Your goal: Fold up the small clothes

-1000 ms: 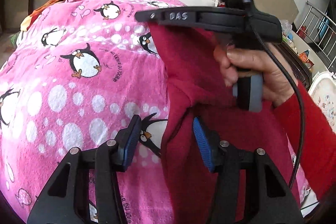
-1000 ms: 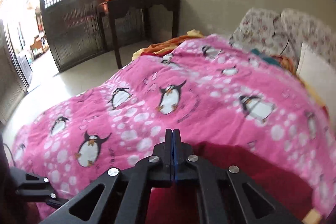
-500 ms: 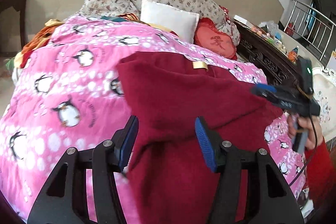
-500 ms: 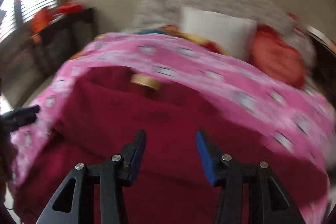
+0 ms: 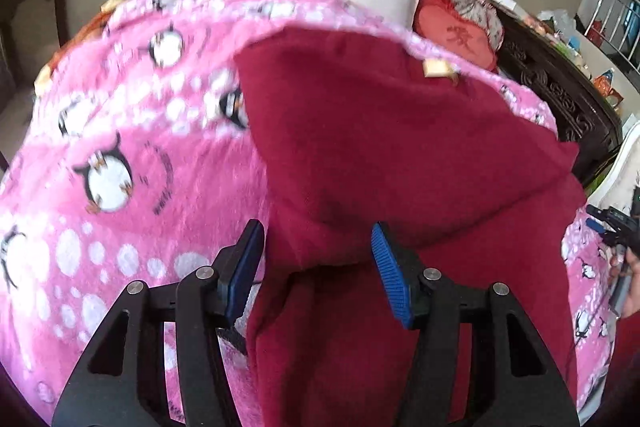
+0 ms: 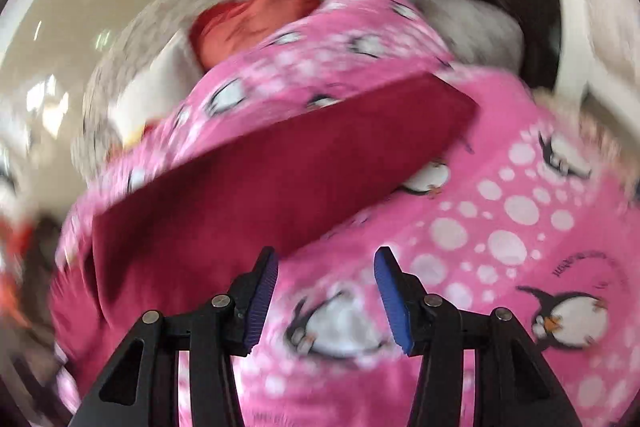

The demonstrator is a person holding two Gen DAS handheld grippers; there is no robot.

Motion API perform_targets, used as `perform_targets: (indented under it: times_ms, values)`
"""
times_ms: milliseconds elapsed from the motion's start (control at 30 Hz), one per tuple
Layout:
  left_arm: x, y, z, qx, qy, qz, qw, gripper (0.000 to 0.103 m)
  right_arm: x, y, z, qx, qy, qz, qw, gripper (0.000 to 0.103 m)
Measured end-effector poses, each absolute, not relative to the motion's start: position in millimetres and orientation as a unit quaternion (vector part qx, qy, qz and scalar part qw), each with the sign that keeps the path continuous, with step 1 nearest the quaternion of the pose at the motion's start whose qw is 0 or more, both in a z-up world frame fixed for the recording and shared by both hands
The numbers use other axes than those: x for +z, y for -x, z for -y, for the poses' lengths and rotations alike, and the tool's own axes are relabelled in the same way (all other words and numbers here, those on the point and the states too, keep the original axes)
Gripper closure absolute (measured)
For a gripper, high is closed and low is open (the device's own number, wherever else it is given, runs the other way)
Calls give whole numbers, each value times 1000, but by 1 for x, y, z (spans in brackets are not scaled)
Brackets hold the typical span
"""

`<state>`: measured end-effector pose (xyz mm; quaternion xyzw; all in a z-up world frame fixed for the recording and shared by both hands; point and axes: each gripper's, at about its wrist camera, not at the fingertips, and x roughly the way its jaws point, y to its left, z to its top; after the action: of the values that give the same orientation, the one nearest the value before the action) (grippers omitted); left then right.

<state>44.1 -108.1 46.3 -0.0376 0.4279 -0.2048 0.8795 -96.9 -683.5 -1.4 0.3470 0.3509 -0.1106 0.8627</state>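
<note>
Dark red fleece garment (image 5: 400, 155) lies spread on pink penguin-print blanket (image 5: 132, 131); left gripper (image 5: 318, 267) w/ jaws apart, a fold of fleece between pads, not pinched. Right view, blurred: right gripper (image 6: 326, 301) w/ jaws apart, nothing held, over blanket beside garment edge.

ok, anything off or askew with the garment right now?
Yes: the dark red garment lies at a slant on the pink penguin blanket, with an uneven, bunched fold at its near edge between the left tongs. Its tan label faces up. Both tongs are open; the right tongs hold nothing.
</note>
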Motion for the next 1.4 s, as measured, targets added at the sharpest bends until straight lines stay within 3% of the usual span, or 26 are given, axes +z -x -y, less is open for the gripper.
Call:
perform_targets:
  times_ms: [167,233,267,300,467,633,733,833,867,933,967,1133,1400]
  values:
    - [70,-31,117,-212,26,-397,893,47,-33,77,722,-88,-482,-290,822,56]
    - [74,-29,117,-217,31,-399,891,47,-33,71,729,-85,-493,-261,826,73]
    - [74,-29,116,-218,32,-400,889,47,-30,70,730,-84,-491,-252,830,90]
    - [75,-29,116,-219,34,-402,888,47,-23,70,731,-83,-489,-241,834,94]
    - [84,-29,106,-228,51,-396,888,47,59,81,690,-4,-427,-173,888,96]
    - [99,-35,93,-250,105,-383,883,47,172,60,540,158,-247,-168,941,96]
    - [105,-37,82,-249,137,-373,883,42,191,37,433,244,-159,-197,936,96]
    - [107,-39,67,-245,166,-362,884,39,166,6,330,291,-71,-242,923,96]
    - [106,-41,62,-242,175,-362,883,36,147,-6,297,295,-41,-269,916,95]
    - [102,-44,56,-237,189,-363,881,32,113,-26,255,294,0,-331,897,72]
    - [99,-46,53,-235,193,-366,880,32,97,-31,241,295,16,-358,886,53]
    - [91,-51,65,-244,162,-382,876,32,91,-12,257,294,5,-353,888,53]
    - [79,-74,114,-231,90,-413,876,32,113,30,390,219,-59,-332,916,51]
